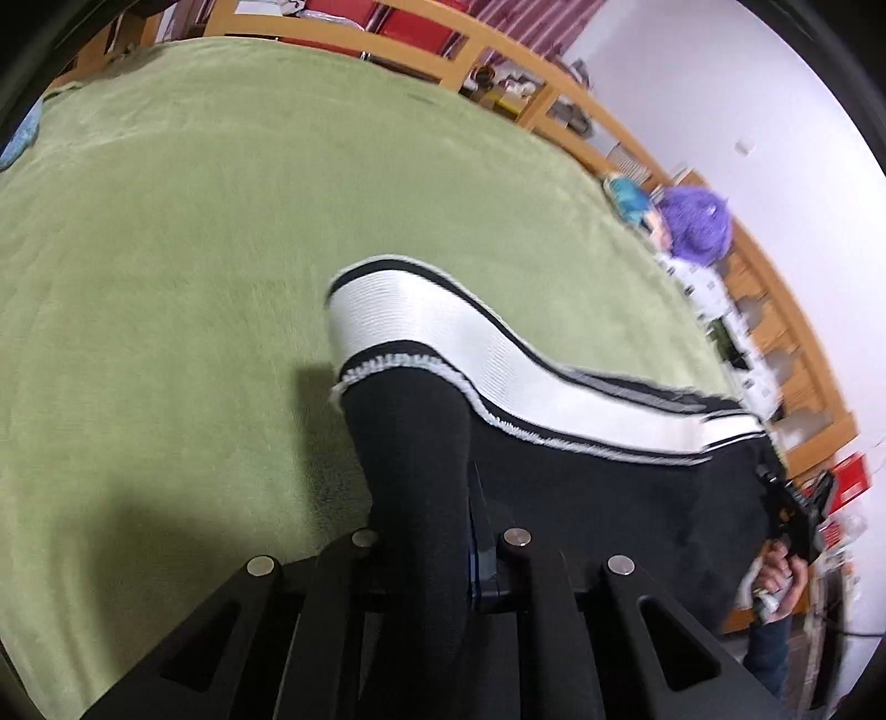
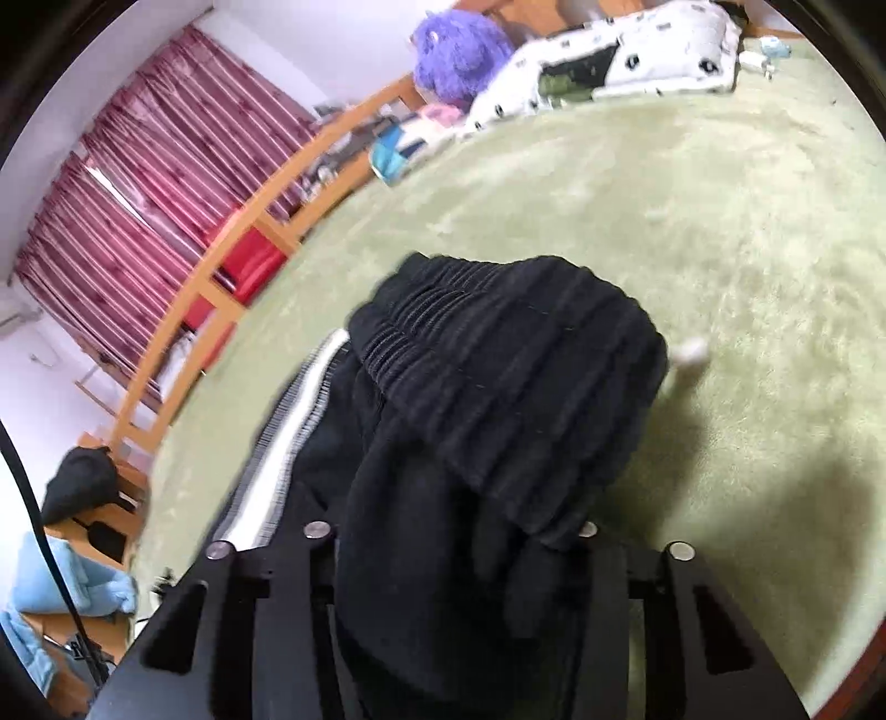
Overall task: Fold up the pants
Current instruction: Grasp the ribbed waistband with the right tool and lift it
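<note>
The left tongs [image 1: 437,548] are closed on a fold of the black pants [image 1: 581,487], the cloth passing up between the two fingers. Ahead of them the pants rise off the green bed cover [image 1: 166,277] and stretch to the right, with the white side stripe [image 1: 443,338] on top — lifted, not lying flat.

At the far right end of the cloth, the person's right hand [image 1: 778,576] grips the handle of the other tool.

The right tongs [image 2: 454,554] are also closed on the pants [image 2: 498,399]; here it is the gathered elastic waistband [image 2: 515,332] that hangs over and in front of the fingers, above the bed cover. To their left the white stripe [image 2: 282,443] runs down the edge of the cloth.

Far ahead of the right tongs a purple plush toy [image 2: 454,50] and a white spotted pillow [image 2: 620,50] lie near the wooden bed rail [image 2: 232,266].
</note>
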Tool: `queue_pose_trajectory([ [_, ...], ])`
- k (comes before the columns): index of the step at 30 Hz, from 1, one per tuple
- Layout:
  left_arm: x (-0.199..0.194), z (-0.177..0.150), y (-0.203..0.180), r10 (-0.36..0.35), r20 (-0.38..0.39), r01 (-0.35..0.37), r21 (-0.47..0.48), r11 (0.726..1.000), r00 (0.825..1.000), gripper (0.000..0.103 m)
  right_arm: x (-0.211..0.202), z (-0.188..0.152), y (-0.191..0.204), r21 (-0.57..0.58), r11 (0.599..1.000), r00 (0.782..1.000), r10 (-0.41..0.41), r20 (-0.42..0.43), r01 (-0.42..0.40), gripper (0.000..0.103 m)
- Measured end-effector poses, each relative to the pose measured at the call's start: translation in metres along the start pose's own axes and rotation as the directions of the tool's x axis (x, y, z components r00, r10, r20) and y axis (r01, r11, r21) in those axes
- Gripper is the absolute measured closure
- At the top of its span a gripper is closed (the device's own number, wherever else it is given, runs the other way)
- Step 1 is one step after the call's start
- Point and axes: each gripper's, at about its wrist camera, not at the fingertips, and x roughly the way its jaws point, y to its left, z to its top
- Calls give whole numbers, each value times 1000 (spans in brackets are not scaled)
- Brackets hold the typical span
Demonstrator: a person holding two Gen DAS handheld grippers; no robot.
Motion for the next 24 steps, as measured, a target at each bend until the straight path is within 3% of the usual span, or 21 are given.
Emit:
queue_pose_trajectory([
  [6,-49,12,0,-73,49,71,28,997,996,91,-42,14,68,-56,997,995,60,76,-56,66],
  [10,-95,24,19,3,119,-9,55,998,993,91,-55,13,117,-84,986,986,151,68,-145,67],
  [13,-141,35,61,70,175,-70,-7,998,982,91,-52,-6,153,-114,969,975,221,13,-218,67],
  [17,-161,36,102,161,182,-157,-34,987,970,90,-27,-48,182,-145,954,964,257,-64,-264,66],
  [20,-136,28,125,208,133,-204,-44,978,969,84,12,-77,179,-177,961,971,187,-148,-212,63],
  [21,-126,25,131,248,118,-243,-54,969,962,81,30,-88,172,-217,968,979,89,-185,-129,61],
  [22,-114,22,135,314,91,-309,-65,949,945,74,39,-93,167,-232,971,978,16,-210,-66,57],
  [23,-110,20,139,335,78,-330,-67,942,939,72,49,-99,155,-227,974,966,-55,-253,-4,54],
  [24,-108,17,140,338,75,-333,-74,940,938,69,51,-102,146,-203,979,958,-52,-282,-7,52],
])
